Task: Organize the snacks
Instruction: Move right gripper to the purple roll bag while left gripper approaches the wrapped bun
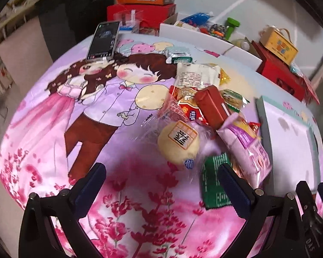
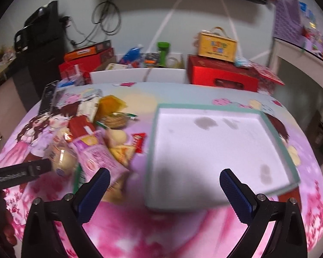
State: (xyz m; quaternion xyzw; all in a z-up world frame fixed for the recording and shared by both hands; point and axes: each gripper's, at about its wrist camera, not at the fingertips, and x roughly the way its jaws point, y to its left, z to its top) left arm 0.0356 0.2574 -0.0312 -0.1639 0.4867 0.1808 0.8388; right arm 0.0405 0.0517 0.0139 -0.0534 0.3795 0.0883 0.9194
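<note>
1. Work surface: a table covered by a cartoon-print cloth (image 1: 92,107) in pink and lilac. A phone (image 1: 103,40) lies near its far left edge.
2. Left gripper (image 1: 161,180): fingers spread wide, nothing between them. It hovers over bare cloth at the near edge of the snack pile. Its right finger (image 1: 232,185) overlaps a green packet (image 1: 213,185) in the left wrist view; contact cannot be confirmed.
3. Snack pile (image 1: 204,111): located left of the tray, right of the cloth's cartoon figures. Items overlap one another:
   - a round pale bun in clear wrap (image 1: 178,144) at the near left of the pile;
   - a dark red carton (image 1: 213,105) lying tilted on top of other packets;
   - a lilac bag (image 1: 247,144) nearest the tray;
   - a white packet with red print (image 1: 193,75) at the far side;
   - a small green-and-white packet (image 1: 178,56) apart from the pile, farther back.
4. Tray (image 2: 155,129): shallow, white inside, teal rim, holding no snacks. Grey stains mark its floor. It sits just beside the pile.
5. Right gripper (image 2: 164,185): fingers spread wide, holding nothing, positioned over the near edge of the tray.
6. Background: red boxes (image 2: 221,75) and a yellow carton with handle (image 2: 217,45) stand behind the table, right of centre.
</note>
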